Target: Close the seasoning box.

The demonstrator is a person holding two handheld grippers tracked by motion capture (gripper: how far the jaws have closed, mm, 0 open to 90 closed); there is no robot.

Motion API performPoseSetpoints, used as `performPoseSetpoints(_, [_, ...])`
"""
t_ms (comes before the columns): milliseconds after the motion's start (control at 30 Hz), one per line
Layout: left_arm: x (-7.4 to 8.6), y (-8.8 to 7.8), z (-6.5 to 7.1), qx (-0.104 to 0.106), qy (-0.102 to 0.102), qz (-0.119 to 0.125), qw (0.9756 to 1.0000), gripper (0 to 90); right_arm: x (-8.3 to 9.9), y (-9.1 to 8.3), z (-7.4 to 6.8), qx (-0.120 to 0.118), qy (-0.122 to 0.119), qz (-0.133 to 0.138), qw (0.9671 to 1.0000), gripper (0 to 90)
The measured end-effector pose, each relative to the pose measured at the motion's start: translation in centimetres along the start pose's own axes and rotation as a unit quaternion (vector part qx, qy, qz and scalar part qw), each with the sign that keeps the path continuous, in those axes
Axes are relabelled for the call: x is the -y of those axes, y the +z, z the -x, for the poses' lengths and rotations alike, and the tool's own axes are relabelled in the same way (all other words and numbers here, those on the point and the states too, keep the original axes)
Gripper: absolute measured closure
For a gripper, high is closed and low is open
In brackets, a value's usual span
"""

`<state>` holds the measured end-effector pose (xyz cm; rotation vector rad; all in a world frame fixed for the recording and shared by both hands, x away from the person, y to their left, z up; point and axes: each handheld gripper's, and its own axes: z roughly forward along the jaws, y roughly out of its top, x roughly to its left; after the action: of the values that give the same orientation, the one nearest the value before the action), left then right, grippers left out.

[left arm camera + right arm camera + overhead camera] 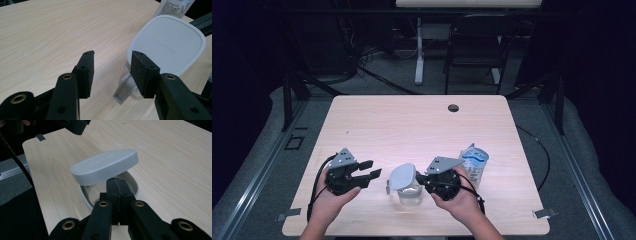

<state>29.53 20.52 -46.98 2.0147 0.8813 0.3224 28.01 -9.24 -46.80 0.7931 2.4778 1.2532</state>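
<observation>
A clear plastic container stands near the table's front edge, its pale grey lid lying tilted on top so the opening shows. In the right gripper view the lid slants up over the container's rim. My right gripper is shut, and its tips reach over the near rim, just beneath the raised lid. My left gripper is open to the left of the container. The lid's small grey tab lies between its pads, which do not press on it. In the high view, the left gripper points right and the right gripper points left.
A blue and white packet stands just right of the right hand; its label rises behind the lid. The wooden table has a cable hole at the back. A dark chair and a desk leg stand beyond it.
</observation>
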Motion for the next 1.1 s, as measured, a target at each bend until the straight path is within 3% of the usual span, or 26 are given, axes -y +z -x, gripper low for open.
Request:
performPoseSetpoints(533, [0.2, -0.4, -0.6, -0.006, -0.025, 0.000, 0.9997, 60.1, -0.9, 0.0, -0.4, 0.003, -0.006, -0.006, 1.0000, 90.0])
performPoseSetpoints(1100, [0.1, -0.7, -0.5, -0.013, -0.017, 0.001, 0.9998, 60.7, -1.9, 0.3, -0.7, 0.006, -0.012, 0.000, 0.9999, 90.0])
